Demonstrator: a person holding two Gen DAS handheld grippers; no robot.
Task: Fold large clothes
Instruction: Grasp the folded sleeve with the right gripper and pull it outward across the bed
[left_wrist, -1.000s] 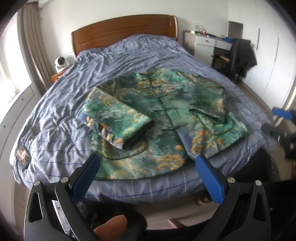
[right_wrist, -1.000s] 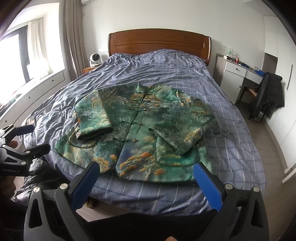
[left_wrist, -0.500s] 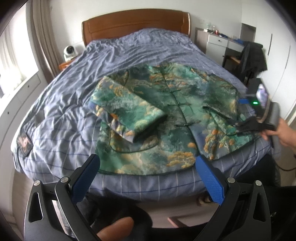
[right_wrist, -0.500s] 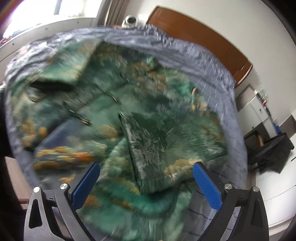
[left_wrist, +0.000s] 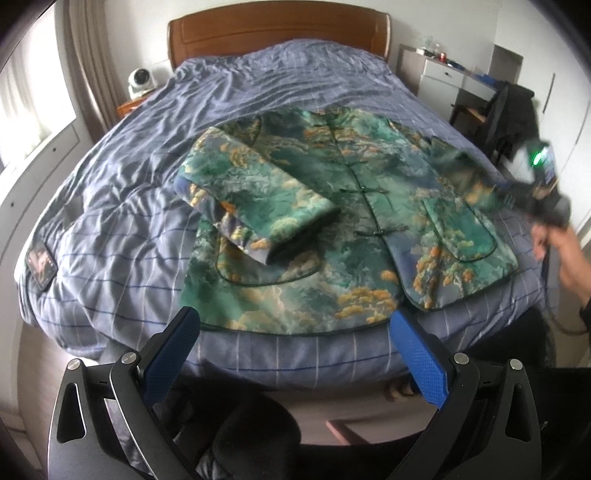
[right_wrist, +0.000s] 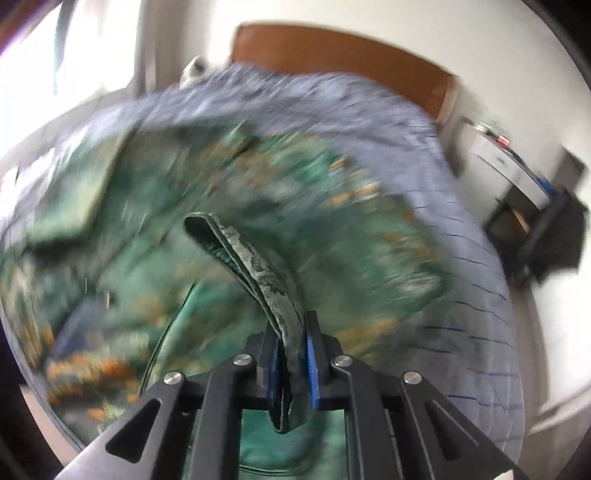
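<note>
One green brocade jacket (left_wrist: 343, 221) with orange and blue cloud patterning lies face up on the bed (left_wrist: 258, 96), near its foot edge, its front closed by a row of dark frog fasteners. It has two sleeves. One sleeve (left_wrist: 258, 206) is folded across the chest on the window side of the jacket and lies flat. The other sleeve (right_wrist: 255, 266) is lifted off the jacket: the right gripper (right_wrist: 291, 365) has its jaws closed tight on the cuff end, which runs up and away from the blue pads as a narrow folded band. The rest of the right wrist view is smeared by motion blur.

The left gripper (left_wrist: 295, 354) hangs off the foot of the bed, just short of the jacket's hem, with its jaws spread wide and nothing between them.

The bed carries one blue checked duvet, rumpled toward the one wooden headboard (left_wrist: 277, 33). On the window side of the jacket, a small white fan (left_wrist: 140, 81) sits on a bedside stand beside the headboard, and a dark patch (left_wrist: 40, 262) shows on the duvet's edge. On the opposite side of the jacket stand a white desk (left_wrist: 454, 77) with small items on top and a chair draped with a dark garment (left_wrist: 513, 114). The person's right hand (left_wrist: 561, 254) shows there too, blurred.
</note>
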